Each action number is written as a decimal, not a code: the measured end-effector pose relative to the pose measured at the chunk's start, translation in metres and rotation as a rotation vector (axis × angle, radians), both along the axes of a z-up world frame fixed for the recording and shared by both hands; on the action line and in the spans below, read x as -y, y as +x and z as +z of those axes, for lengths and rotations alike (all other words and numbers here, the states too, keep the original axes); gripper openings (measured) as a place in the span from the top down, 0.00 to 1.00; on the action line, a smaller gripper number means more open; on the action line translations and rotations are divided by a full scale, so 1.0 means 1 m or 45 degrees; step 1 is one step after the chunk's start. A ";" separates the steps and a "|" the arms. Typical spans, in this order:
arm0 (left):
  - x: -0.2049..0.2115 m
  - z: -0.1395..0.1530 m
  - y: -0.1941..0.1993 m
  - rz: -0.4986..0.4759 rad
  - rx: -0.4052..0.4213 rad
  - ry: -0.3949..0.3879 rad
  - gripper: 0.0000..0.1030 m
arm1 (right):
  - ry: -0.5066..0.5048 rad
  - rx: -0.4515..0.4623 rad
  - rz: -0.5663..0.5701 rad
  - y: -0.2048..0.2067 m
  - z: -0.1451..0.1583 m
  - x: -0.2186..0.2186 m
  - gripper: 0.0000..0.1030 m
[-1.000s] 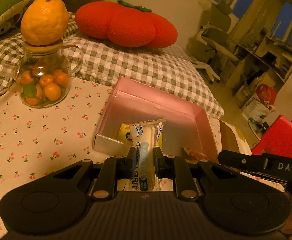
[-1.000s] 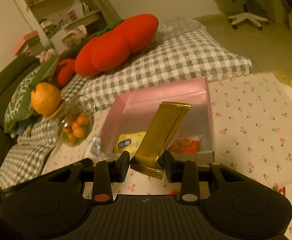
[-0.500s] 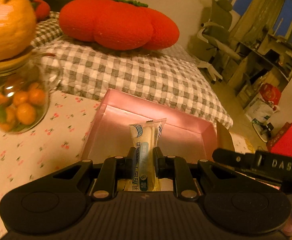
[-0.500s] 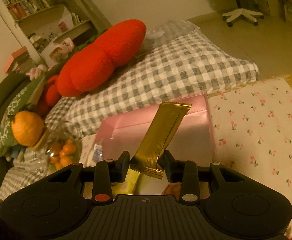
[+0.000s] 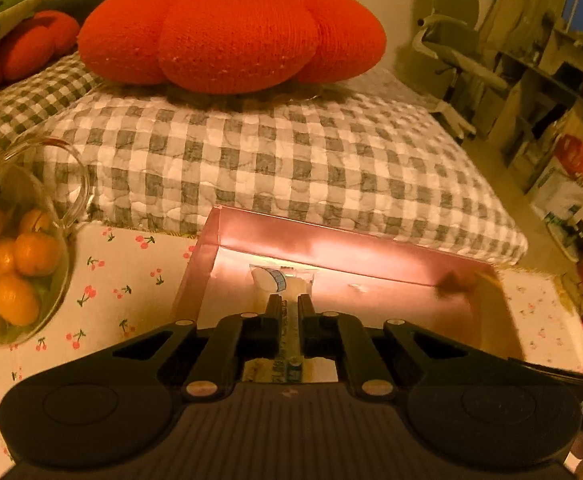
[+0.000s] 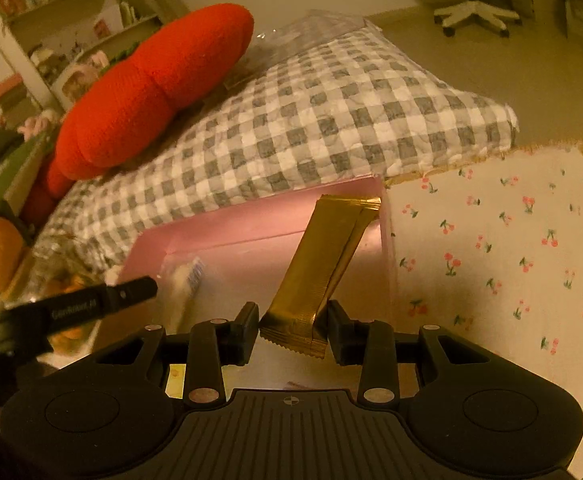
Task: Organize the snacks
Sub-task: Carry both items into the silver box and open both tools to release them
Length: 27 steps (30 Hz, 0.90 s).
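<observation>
Left tongs [image 5: 289, 312] pinched a white snack packet [image 5: 281, 280] with unreadable print; right tongs [image 6: 293, 322] pinched a gold bar [image 6: 323, 264], both over the pink box [image 5: 331, 246].

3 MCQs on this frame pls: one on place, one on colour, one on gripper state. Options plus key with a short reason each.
1. Where does the red cushion lie?
A. on the checked quilt
B. in the pink box
C. on the floor

2. What colour is the wrapper in the right gripper?
A. blue
B. gold
C. green

3. How is the left gripper?
A. open, empty
B. shut on the white snack packet
C. out of view

Key: 1 A, it rests on the quilt behind the box. 2 B, the gold snack bar shines gold. 3 B, jaws pinch the packet.
</observation>
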<state>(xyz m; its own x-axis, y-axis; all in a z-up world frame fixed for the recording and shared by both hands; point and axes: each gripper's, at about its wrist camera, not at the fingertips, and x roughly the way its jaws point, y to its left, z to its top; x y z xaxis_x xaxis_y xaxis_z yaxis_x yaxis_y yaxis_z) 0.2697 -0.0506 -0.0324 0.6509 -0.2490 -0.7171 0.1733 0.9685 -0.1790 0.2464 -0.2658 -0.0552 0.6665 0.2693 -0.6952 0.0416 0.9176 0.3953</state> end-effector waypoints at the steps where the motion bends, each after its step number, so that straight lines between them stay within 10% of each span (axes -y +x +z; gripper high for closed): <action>1: 0.000 -0.001 0.000 0.000 0.003 0.014 0.93 | -0.012 0.000 0.004 0.002 -0.001 -0.001 0.65; 10: -0.004 0.000 0.002 0.032 0.006 0.034 0.87 | -0.068 0.031 0.019 0.002 0.001 -0.004 0.63; 14: -0.003 0.003 -0.002 0.027 0.013 0.035 0.77 | -0.042 0.054 0.007 -0.002 0.007 -0.002 0.36; 27: -0.011 0.016 -0.030 0.015 0.027 0.028 0.54 | -0.048 0.054 -0.013 -0.023 0.036 0.000 0.25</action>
